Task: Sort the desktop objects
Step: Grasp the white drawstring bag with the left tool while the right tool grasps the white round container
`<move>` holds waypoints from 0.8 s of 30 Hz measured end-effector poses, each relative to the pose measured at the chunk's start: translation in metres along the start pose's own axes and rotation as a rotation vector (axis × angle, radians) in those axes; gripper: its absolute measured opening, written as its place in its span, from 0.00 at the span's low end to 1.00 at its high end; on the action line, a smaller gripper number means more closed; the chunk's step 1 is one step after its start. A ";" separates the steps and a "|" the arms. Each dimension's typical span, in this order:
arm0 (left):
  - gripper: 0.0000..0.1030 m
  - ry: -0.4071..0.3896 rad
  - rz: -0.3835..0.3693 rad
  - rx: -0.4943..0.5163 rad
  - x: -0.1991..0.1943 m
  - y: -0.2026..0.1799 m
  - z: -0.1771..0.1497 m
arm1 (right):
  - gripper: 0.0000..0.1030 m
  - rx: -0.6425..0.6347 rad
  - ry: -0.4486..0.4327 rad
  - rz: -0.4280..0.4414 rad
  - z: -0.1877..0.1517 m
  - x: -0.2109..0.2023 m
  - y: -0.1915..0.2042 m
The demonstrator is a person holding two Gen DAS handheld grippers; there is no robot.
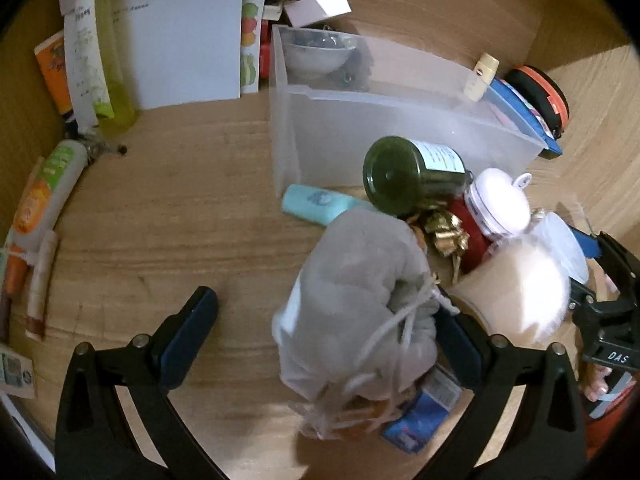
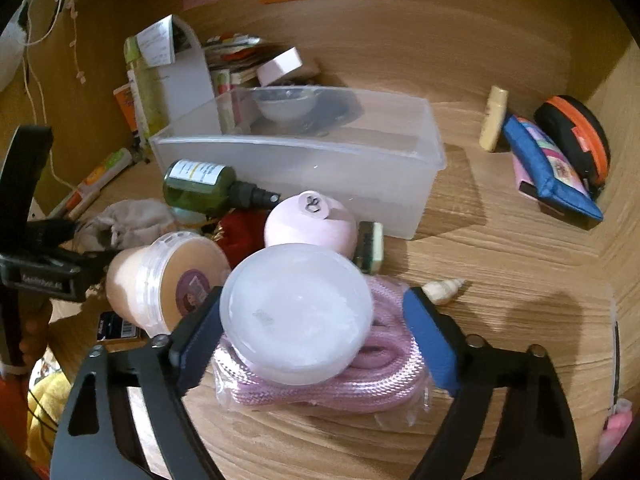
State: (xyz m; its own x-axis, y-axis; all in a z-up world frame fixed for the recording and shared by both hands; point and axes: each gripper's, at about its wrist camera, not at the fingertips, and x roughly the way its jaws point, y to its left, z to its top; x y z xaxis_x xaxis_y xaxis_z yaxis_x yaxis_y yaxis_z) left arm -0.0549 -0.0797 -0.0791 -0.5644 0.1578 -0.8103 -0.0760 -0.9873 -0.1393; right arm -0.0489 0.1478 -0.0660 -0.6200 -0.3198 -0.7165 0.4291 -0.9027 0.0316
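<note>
A clear plastic bin [image 1: 400,136] stands on the wooden desk; it shows in the right wrist view [image 2: 320,160] too. My left gripper [image 1: 324,332] is open, its jaws wide on either side of a grey drawstring pouch [image 1: 356,292] that lies on the desk. My right gripper [image 2: 312,340] is open around a round frosted lid [image 2: 296,312], which rests on a bagged pink rope [image 2: 384,376]. A green spray bottle [image 2: 200,188], a pink round jar [image 2: 312,220] and a beige tub [image 2: 168,276] crowd in front of the bin.
A teal tube [image 1: 316,204], gold bow [image 1: 444,232] and blue packet [image 1: 420,412] lie by the pouch. A bowl [image 1: 316,56] sits behind the bin. Tubes [image 1: 48,196] and papers [image 1: 180,40] line the left wall. A blue pouch [image 2: 548,164], orange-black case [image 2: 576,136] and shell [image 2: 444,290] lie right.
</note>
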 end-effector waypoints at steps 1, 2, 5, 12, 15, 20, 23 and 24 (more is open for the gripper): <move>1.00 -0.007 0.011 0.007 0.000 -0.001 0.001 | 0.69 -0.006 -0.001 0.010 0.000 0.000 0.001; 0.96 -0.023 0.022 0.016 -0.002 -0.001 0.001 | 0.66 -0.009 -0.004 0.021 -0.001 0.000 0.002; 0.67 -0.059 0.020 0.059 -0.009 -0.010 -0.001 | 0.61 -0.007 -0.012 0.023 -0.002 -0.002 0.003; 0.54 -0.092 0.029 0.044 -0.022 -0.006 -0.004 | 0.61 -0.009 -0.054 0.001 -0.003 -0.014 0.002; 0.49 -0.118 0.059 0.019 -0.035 0.005 -0.006 | 0.61 -0.017 -0.066 -0.003 -0.002 -0.019 0.000; 0.43 -0.157 0.101 -0.027 -0.053 0.021 -0.006 | 0.61 -0.002 -0.086 0.006 0.003 -0.025 -0.003; 0.42 -0.188 0.116 -0.046 -0.061 0.024 -0.004 | 0.61 0.005 -0.097 0.012 0.005 -0.029 -0.003; 0.41 -0.200 0.119 -0.048 -0.065 0.024 -0.003 | 0.61 0.006 -0.101 0.011 0.006 -0.030 -0.003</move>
State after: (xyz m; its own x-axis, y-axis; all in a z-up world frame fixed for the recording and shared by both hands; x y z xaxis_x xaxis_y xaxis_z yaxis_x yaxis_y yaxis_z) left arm -0.0177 -0.1137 -0.0319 -0.7192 0.0286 -0.6943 0.0378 -0.9961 -0.0802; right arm -0.0357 0.1587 -0.0408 -0.6789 -0.3566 -0.6419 0.4321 -0.9008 0.0434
